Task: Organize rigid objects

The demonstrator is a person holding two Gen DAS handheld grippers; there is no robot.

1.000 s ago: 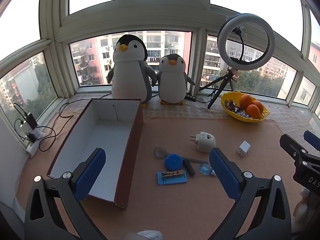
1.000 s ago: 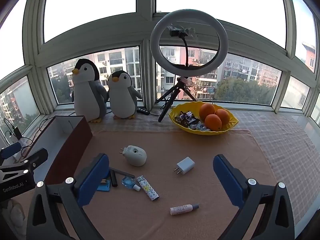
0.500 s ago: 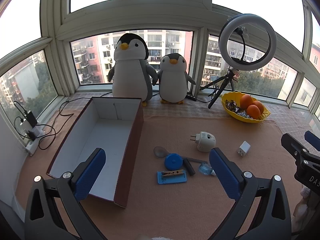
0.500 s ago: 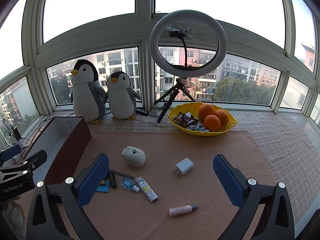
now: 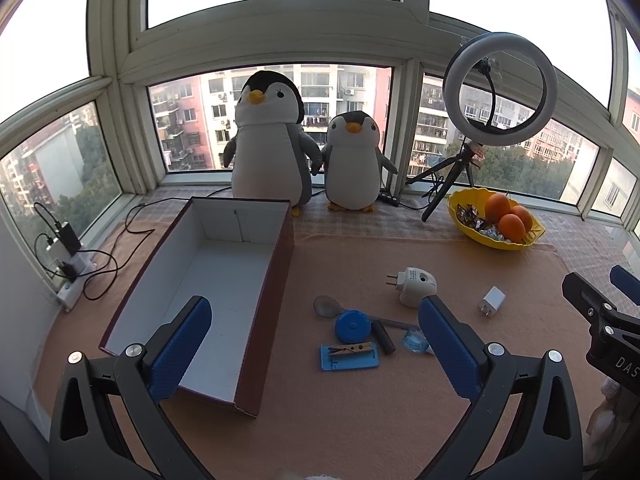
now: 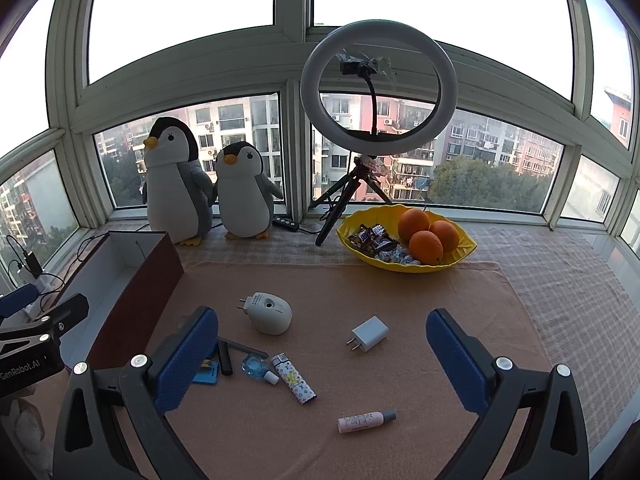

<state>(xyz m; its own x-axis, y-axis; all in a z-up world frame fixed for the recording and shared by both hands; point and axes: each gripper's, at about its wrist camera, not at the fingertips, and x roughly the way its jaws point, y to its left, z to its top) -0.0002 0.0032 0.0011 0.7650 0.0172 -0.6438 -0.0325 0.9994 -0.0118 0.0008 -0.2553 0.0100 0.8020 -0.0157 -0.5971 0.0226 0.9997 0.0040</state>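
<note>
An open, empty brown box [image 5: 224, 280] with a white inside lies on the left of the mat; it also shows in the right wrist view [image 6: 140, 300]. Small items lie on the mat: a white plug-in device [image 6: 268, 312], a white charger [image 6: 370, 334], a patterned lighter [image 6: 294, 378], a pink tube [image 6: 366, 421], a small blue bottle [image 6: 254, 366], a blue round case [image 5: 353, 326], and a clothespin on a blue card [image 5: 349, 356]. My left gripper [image 5: 312, 340] is open and empty above the box's near right corner. My right gripper [image 6: 322, 354] is open and empty above the items.
Two plush penguins [image 5: 272, 140] stand at the window. A ring light on a tripod [image 6: 376, 92] and a yellow bowl [image 6: 468, 250] of oranges and sweets stand at the back right. Cables and a power strip [image 5: 76, 268] lie at the left.
Both grippers have shifted only slightly; the views drift a little. Nothing on the mat has moved.
</note>
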